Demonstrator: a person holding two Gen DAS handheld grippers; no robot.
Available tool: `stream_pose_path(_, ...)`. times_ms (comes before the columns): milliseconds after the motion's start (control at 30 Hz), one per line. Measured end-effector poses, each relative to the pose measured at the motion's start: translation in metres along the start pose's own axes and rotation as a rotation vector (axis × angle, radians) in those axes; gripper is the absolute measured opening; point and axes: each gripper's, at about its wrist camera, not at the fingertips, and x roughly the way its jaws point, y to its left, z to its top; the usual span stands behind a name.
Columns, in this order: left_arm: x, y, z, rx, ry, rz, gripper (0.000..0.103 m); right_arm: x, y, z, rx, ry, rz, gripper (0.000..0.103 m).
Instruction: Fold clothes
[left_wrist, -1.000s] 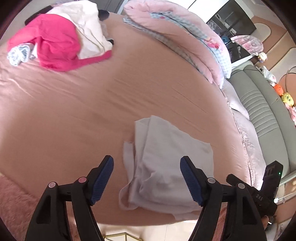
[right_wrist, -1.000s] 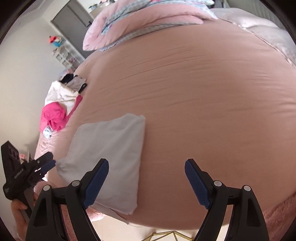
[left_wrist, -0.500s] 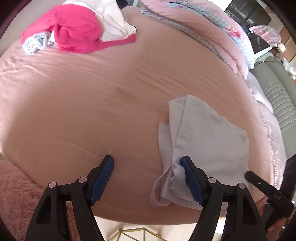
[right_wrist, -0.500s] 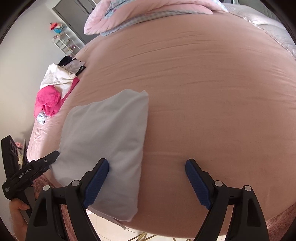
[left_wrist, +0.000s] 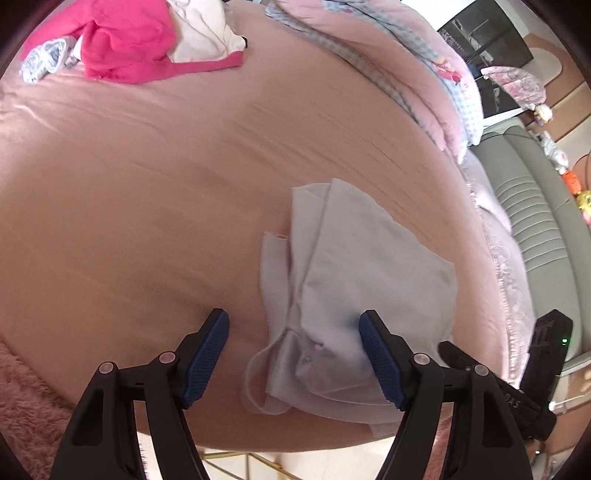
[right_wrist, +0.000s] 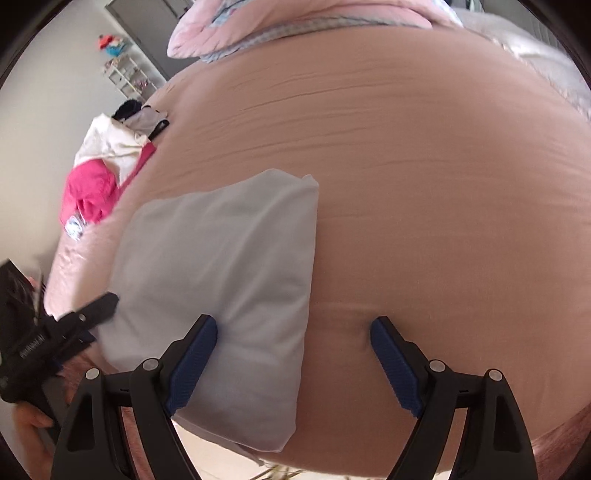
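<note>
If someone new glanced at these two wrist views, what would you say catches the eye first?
Most striking is the pale grey folded garment near the front edge of the pink bed, with both open grippers poised over it: the left gripper over its loose, layered side, the right gripper over its smooth folded side. Next comes the bright pink garment in a heap of unfolded clothes at the bed's far corner.

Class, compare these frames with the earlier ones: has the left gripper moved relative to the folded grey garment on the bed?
Yes. The left gripper has come down and shifted left toward the grey garment's ragged left edge, which now lies between its open jaws.
</note>
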Motion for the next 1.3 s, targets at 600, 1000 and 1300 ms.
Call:
stream_pose_path(600,0.0,-0.001,-0.005,-0.041,0.038,-0.132,0.038,0.0,0.002,-0.005,0.007,0.016,0.109,0.059)
stream_pose_path(1000,0.004,0.008,-0.01,-0.121,0.067,-0.215,0.055,0.009,0.0,-0.002,0.03,0.029,0.17,0.063)
stream_pose_path(1300,-0.001,0.018,-0.012,-0.163,0.082,-0.278,0.039,0.016,-0.001,0.0,0.072,0.028,0.223,0.06)
